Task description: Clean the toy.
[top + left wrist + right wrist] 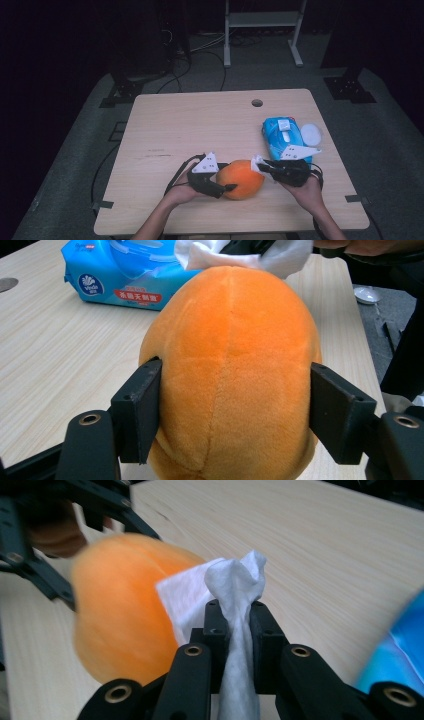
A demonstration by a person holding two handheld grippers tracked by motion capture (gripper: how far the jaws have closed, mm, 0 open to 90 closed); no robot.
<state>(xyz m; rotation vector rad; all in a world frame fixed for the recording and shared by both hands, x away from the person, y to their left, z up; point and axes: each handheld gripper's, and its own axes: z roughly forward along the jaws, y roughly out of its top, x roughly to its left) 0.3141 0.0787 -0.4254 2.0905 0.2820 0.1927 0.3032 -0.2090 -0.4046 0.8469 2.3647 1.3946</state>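
Note:
An orange plush toy [241, 179] lies near the table's front edge, between both hands. My left gripper [229, 176] reaches in from the left and is shut on it. In the left gripper view the two black pads [140, 405] press into the toy's [230, 375] sides. My right gripper [262, 165] comes from the right, shut on a crumpled white wipe [257, 162]. In the right gripper view the wipe [235, 580] stands pinched between the jaws of my right gripper [235, 620] and touches the toy's [120, 615] far end.
A blue pack of wet wipes [282, 135] lies behind my right hand, with a small white round lid [311, 134] beside it. The wooden table [190, 125] has a cable hole [257, 103] near its far edge. Stands and cables fill the dark floor beyond.

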